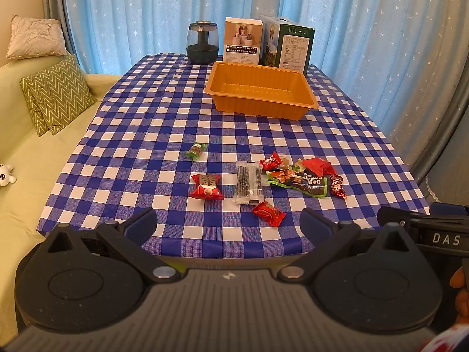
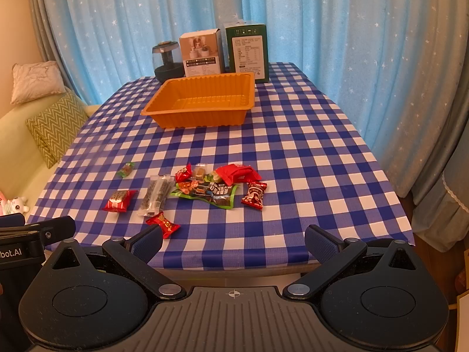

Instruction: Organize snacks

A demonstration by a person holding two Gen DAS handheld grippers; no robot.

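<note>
Two grippers, left (image 1: 228, 224) and right (image 2: 233, 239), are held spread wide and empty at the table edge.
Wrapped snacks (image 2: 205, 189) are scattered before an orange tray (image 2: 202, 99).

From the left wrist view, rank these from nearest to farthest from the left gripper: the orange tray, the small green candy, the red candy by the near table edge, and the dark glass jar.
1. Red candy: just ahead of the left gripper, slightly right.
2. Small green candy: mid-table, alone, slightly left.
3. Orange tray: far half, right of centre.
4. Dark glass jar: back edge, left of the boxes.
</note>
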